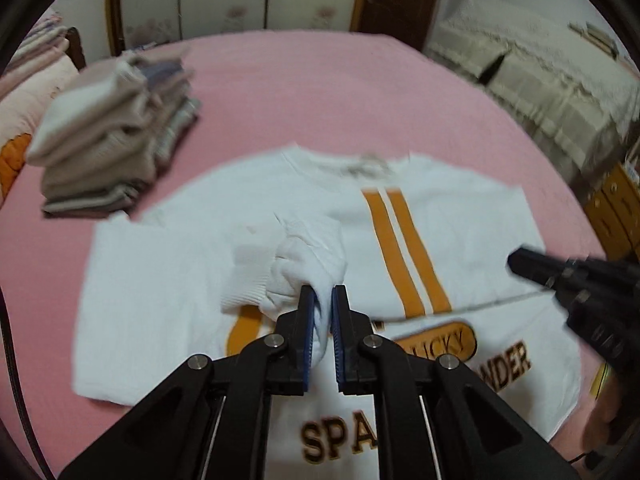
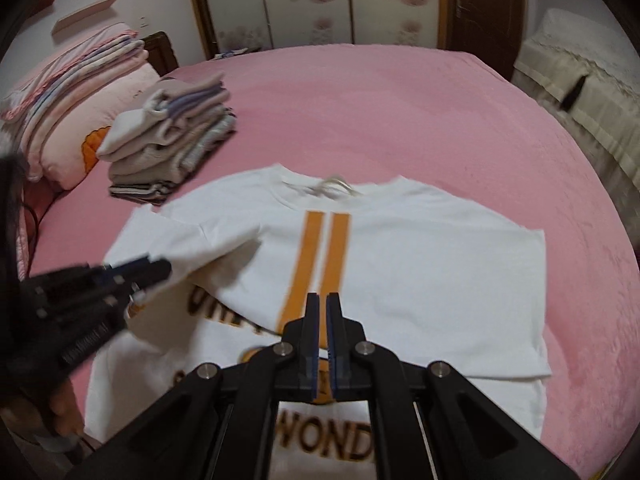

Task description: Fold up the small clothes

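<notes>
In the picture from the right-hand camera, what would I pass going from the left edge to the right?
Pale pink pillow → stack of folded grey and beige clothes → white sweatshirt with two orange stripes → bare pink bedspread → cream lace-covered furniture.

One sweatshirt [image 2: 420,264], one clothes stack [image 2: 172,148], two claws [image 1: 323,300]
</notes>
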`<state>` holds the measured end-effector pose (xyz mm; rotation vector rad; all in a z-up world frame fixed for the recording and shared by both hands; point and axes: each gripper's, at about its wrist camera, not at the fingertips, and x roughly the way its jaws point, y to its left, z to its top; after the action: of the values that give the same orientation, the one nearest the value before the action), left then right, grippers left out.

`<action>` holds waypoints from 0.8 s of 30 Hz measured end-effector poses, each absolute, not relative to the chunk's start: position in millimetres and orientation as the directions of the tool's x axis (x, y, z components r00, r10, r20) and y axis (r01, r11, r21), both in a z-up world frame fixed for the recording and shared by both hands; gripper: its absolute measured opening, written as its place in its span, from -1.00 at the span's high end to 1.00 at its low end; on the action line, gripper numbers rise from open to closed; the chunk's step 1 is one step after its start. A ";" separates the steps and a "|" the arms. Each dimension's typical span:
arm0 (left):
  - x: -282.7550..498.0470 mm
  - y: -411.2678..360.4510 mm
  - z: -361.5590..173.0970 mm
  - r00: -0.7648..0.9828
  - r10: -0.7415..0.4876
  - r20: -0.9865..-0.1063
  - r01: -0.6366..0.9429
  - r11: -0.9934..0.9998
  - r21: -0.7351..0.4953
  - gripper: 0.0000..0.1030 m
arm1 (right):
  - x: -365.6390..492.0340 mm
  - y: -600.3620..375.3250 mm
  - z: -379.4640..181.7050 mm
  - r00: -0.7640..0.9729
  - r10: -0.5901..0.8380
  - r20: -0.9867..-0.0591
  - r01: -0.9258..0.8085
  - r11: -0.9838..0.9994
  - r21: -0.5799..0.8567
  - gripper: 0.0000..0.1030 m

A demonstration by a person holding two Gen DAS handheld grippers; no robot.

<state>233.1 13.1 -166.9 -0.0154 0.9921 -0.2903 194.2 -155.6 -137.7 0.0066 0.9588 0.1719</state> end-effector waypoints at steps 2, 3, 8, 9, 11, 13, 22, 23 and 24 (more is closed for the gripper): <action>229.1 4.4 -182.1 0.476 -0.257 -0.841 0.248 0.957 -0.152 0.78 | 192.2 -166.6 -144.2 0.550 0.149 -0.822 -0.133 0.987 0.089 0.94; 225.0 3.0 -187.2 0.468 -0.260 -0.844 0.251 0.956 -0.156 0.65 | 192.5 -169.5 -146.7 0.545 0.148 -0.825 -0.131 0.987 0.091 0.94; 202.5 21.5 -188.1 0.471 -0.374 -0.799 0.241 0.926 -0.291 0.35 | 190.9 -178.4 -155.6 0.525 0.199 -0.827 -0.146 0.979 0.143 0.94; 197.0 28.0 -185.1 0.479 -0.391 -0.786 0.230 0.920 -0.318 0.35 | 190.6 -177.5 -156.2 0.526 0.206 -0.825 -0.152 0.977 0.147 0.94; 186.8 40.7 -179.8 0.508 -0.376 -0.775 0.198 0.927 -0.320 0.35 | 189.9 -171.1 -155.0 0.525 0.234 -0.818 -0.184 0.970 0.160 0.94; 175.3 55.7 -178.5 0.545 -0.302 -0.782 0.131 0.952 -0.277 0.35 | 190.6 -161.4 -151.9 0.525 0.262 -0.810 -0.223 0.961 0.166 0.94; 149.4 146.1 -188.7 0.590 0.046 -0.806 -0.179 0.981 -0.074 0.33 | 203.1 -92.9 -128.0 0.506 0.366 -0.781 -0.433 0.891 0.138 0.93; 148.4 154.8 -190.8 0.584 0.067 -0.809 -0.198 0.978 -0.062 0.33 | 203.5 -84.8 -126.8 0.498 0.379 -0.780 -0.459 0.878 0.134 0.83; 147.9 161.5 -193.6 0.579 0.076 -0.812 -0.213 0.975 -0.060 0.33 | 203.5 -75.7 -126.3 0.491 0.389 -0.780 -0.485 0.865 0.126 0.73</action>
<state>147.9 161.5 -193.6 -0.1574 0.9394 0.1700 203.5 -75.7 -126.3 -0.1153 0.9150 0.5317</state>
